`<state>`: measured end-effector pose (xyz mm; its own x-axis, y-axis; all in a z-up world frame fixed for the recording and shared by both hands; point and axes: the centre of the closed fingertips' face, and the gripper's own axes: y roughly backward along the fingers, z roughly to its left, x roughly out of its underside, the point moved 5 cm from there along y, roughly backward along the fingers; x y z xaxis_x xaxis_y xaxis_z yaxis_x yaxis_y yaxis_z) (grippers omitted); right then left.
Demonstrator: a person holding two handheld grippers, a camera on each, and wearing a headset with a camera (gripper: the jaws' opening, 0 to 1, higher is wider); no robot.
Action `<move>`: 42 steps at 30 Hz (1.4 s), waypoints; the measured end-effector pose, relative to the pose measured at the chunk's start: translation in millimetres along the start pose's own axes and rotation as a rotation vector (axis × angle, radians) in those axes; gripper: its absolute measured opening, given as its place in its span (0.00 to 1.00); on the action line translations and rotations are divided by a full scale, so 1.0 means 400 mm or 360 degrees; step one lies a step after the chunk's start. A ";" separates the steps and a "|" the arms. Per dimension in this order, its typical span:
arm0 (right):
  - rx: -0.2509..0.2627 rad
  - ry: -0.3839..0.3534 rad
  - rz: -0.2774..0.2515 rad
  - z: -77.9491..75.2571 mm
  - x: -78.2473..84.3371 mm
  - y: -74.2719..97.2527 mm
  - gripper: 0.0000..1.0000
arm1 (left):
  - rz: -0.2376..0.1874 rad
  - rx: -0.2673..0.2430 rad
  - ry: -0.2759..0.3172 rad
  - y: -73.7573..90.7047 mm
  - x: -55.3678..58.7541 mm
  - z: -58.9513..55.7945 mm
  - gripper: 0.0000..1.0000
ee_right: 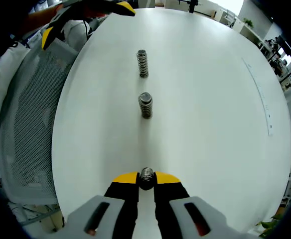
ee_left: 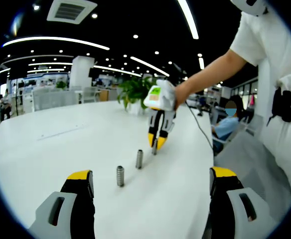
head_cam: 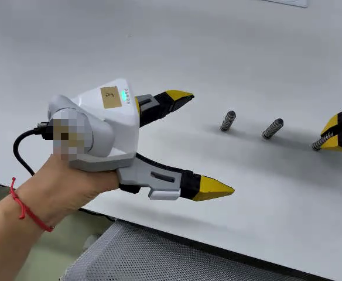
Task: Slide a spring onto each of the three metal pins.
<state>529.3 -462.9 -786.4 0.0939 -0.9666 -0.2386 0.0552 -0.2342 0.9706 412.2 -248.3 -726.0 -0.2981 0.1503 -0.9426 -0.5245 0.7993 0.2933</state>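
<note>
Your right tool (ee_right: 146, 178) was pinched narrow on the third pin (ee_right: 146, 175), gripping it just under the head, with a spring already coiled round its shank. In the left gripper view that tool (ee_left: 156, 142) pointed steeply down at the counter (ee_left: 61, 139), and the pin (ee_left: 154, 148) hung upright from its tips, its foot at or just above the surface; I could not tell which. The whole move turned on that axis: the pin's length ran nearly along the tool's own reach, so its own camera met it end-on. Ahead of it, in one straight line running away from the tips, stood the middle pin (ee_right: 145, 104) and then the far pin (ee_right: 143, 63), both upright, both carrying springs, apart from each other and from the one you held. Your left tool (head_cam: 208, 141) was spread wide and gripped nothing, held near the counter's front edge, with the far pin (head_cam: 228, 120) the closest to it yet well apart. So the right tool was the one placed to finish, and I judged that only setting the pin down straight and letting go remained.
</note>
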 end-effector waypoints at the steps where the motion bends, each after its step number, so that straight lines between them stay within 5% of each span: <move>1: 0.0002 0.0002 0.0002 -0.001 0.001 0.000 0.13 | 0.0001 -0.0001 0.0000 0.000 0.000 0.000 0.98; 12: 0.0009 -0.0024 -0.0022 0.006 -0.003 0.011 0.16 | 0.0010 0.0005 -0.0017 0.002 -0.005 -0.002 0.97; 20: 0.0060 -0.0097 -0.0141 0.010 -0.013 0.065 0.21 | 0.0030 0.0010 -0.0038 0.008 -0.013 -0.002 0.98; 26: 0.0171 -0.0311 -0.0499 0.031 -0.029 0.174 0.28 | 0.0076 0.0023 -0.0076 0.016 -0.015 0.005 1.00; 30: 0.0254 -0.0383 -0.0697 0.071 -0.002 0.238 0.35 | 0.0119 0.0041 -0.0113 0.023 -0.017 0.009 1.00; 36: 0.0340 -0.0507 -0.0924 0.136 0.062 0.275 0.55 | 0.0192 0.0073 -0.0198 0.032 -0.013 0.019 1.00; 42: 0.0402 -0.0606 -0.1102 0.187 0.154 0.257 0.76 | 0.0234 0.0074 -0.0228 0.036 -0.005 0.026 1.00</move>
<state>466.4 -554.4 -698.8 -0.2248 -0.5534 -0.8020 -0.2525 -0.7619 0.5965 413.5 -231.1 -721.3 -0.2506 0.3457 -0.9043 -0.4452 0.7883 0.4248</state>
